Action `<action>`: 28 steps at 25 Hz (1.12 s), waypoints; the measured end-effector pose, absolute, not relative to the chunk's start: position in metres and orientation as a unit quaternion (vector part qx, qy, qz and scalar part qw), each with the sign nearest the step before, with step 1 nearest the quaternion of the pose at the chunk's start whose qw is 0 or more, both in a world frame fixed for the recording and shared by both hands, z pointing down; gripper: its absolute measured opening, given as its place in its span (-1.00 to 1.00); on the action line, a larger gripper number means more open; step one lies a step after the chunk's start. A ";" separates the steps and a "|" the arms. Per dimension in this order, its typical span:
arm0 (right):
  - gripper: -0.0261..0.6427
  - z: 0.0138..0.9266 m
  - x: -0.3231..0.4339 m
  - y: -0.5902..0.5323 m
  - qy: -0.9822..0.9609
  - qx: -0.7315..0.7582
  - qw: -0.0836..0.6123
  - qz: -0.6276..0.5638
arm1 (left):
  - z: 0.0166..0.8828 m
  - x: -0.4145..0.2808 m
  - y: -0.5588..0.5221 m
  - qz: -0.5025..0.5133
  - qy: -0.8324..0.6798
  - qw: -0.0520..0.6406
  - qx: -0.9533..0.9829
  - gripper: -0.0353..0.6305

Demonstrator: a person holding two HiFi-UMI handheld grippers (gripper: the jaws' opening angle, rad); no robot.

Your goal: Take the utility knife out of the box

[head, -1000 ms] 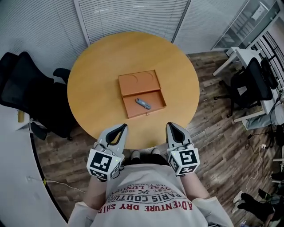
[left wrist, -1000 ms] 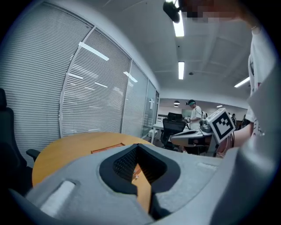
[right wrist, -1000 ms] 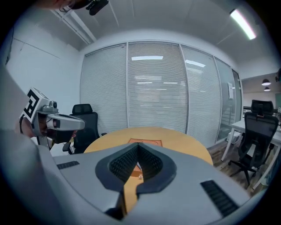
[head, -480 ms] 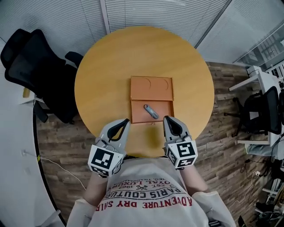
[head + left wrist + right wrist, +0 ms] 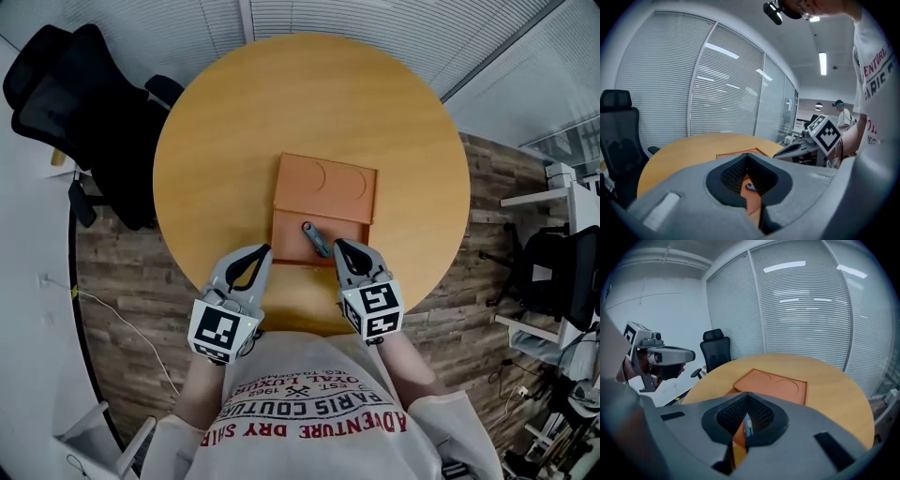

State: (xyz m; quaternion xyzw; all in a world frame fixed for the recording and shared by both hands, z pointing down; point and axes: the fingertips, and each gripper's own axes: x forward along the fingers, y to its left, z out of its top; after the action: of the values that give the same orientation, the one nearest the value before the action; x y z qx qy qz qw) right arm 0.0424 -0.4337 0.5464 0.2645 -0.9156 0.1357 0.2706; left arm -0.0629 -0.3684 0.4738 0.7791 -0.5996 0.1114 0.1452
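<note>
The utility knife (image 5: 315, 239) lies slantwise in the open box (image 5: 347, 192) on the desk (image 5: 206, 141), one end towards the lid. The left gripper (image 5: 262, 251) and right gripper (image 5: 339, 246) have closed, empty jaws. The shirt (image 5: 314, 422) reads "ADVENTURE DRY".

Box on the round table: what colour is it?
Orange-brown. The box shows best in the head view.

Table (image 5: 234, 122) smooth matt wood; box (image 5: 325, 186) matt, smooth; knife (image 5: 315, 238) metal-look w/ sheen.
</note>
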 end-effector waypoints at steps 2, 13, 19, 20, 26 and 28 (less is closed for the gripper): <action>-0.90 0.566 0.035 -0.435 -0.914 0.237 0.303 0.128 | 0.486 -0.066 -0.374 0.106 -0.605 0.160 0.773 -0.91; -0.47 0.661 0.012 -0.440 -0.876 0.126 0.447 0.133 | 0.507 -0.068 -0.383 0.106 -0.614 0.182 0.761 -0.91; -0.43 0.686 0.011 -0.438 -0.845 0.118 0.507 0.122 | 0.517 -0.072 -0.372 0.125 -0.612 0.188 0.758 -0.91; -0.44 0.690 0.012 -0.437 -0.839 0.115 0.520 0.114 | 0.519 -0.074 -0.370 0.127 -0.612 0.191 0.757 -0.91; -0.50 0.698 0.009 -0.434 -0.827 0.108 0.544 0.088 | 0.522 -0.094 -0.365 0.132 -0.622 0.195 0.747 -0.91; -0.51 0.698 0.008 -0.434 -0.829 0.105 0.541 0.095 | 0.522 -0.099 -0.364 0.127 -0.625 0.198 0.744 -0.91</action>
State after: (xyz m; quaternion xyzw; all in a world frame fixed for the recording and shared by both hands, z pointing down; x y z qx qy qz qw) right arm 0.0078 -0.4342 0.6976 0.1049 -0.8290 0.0951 0.5411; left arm -0.0988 -0.3638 0.5217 0.7443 -0.6250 0.1269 0.1982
